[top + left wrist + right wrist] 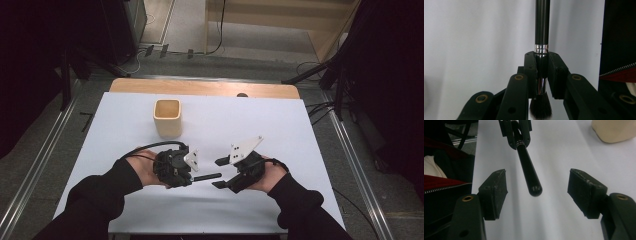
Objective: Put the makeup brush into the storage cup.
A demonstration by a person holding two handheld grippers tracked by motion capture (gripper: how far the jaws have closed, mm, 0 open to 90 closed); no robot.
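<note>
A black make-up brush (207,176) lies level above the white table, its handle pointing right. My left gripper (192,177) is shut on it at the silver ferrule; in the left gripper view the pads clamp the ferrule of the brush (542,22), with the dark bristles (540,107) below the left gripper (542,67). My right gripper (219,173) faces it with jaws open. In the right gripper view the rounded end of the brush handle (529,172) reaches between the jaws of the right gripper (537,192), touching neither pad.
A cream square cup (167,117) stands upright behind the left hand, and its base shows as the cup (614,130) at the top right of the right gripper view. The white table cover (280,130) has a wooden strip along its far edge.
</note>
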